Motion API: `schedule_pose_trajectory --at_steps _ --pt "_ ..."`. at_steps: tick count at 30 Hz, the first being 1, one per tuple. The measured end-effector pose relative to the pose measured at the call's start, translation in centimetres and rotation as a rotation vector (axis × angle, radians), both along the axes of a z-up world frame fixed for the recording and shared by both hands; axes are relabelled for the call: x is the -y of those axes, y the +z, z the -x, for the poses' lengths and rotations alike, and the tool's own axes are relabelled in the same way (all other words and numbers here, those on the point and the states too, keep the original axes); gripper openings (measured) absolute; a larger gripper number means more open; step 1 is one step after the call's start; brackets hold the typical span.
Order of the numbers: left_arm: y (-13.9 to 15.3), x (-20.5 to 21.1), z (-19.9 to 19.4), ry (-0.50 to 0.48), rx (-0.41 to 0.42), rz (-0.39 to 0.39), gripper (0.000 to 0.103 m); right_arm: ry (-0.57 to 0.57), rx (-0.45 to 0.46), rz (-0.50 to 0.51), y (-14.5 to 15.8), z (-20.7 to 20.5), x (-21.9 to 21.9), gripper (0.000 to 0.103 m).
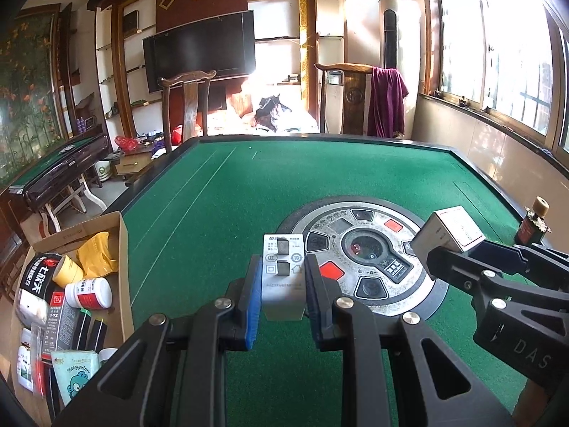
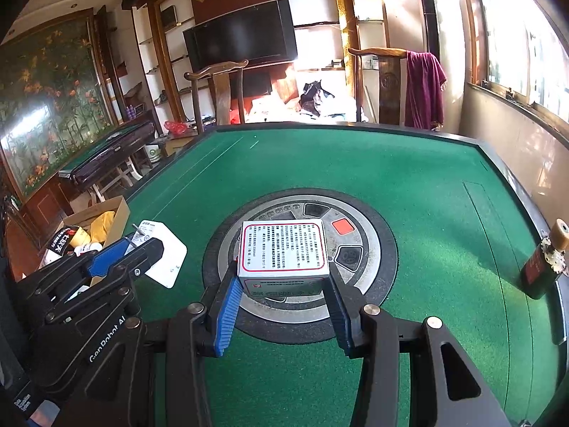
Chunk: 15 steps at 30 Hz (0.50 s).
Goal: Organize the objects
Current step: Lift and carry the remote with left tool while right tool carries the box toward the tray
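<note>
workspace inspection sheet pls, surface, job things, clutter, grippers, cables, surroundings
surface: green felt game table with a round grey control panel at its middle.
job's things: white flat plug adapter in the left gripper; white printed carton with red border in the right gripper; dark bottle with tan cap upright near the table's right edge.
clutter: open cardboard box beside the table's left edge, holding a tape roll, a white jar and packets.
grippers: left shut on the adapter, right shut on the carton, both above the felt.
cables: nothing seen.
surroundings: wooden chairs, black television, second green table, windows at right.
</note>
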<state>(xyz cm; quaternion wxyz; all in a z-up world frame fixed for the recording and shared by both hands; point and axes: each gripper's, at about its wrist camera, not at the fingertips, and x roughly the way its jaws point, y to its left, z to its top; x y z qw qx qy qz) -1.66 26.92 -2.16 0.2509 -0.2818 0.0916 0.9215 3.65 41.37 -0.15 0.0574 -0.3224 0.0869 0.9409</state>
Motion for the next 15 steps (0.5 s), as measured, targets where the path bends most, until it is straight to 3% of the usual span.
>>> schedule_pose_trajectory --at_steps 15 --pt "3.1 7.9 -3.2 0.111 -0.113 -0.04 0.022 0.116 -0.031 0.005 1.3 -0.4 6.7 0.049"
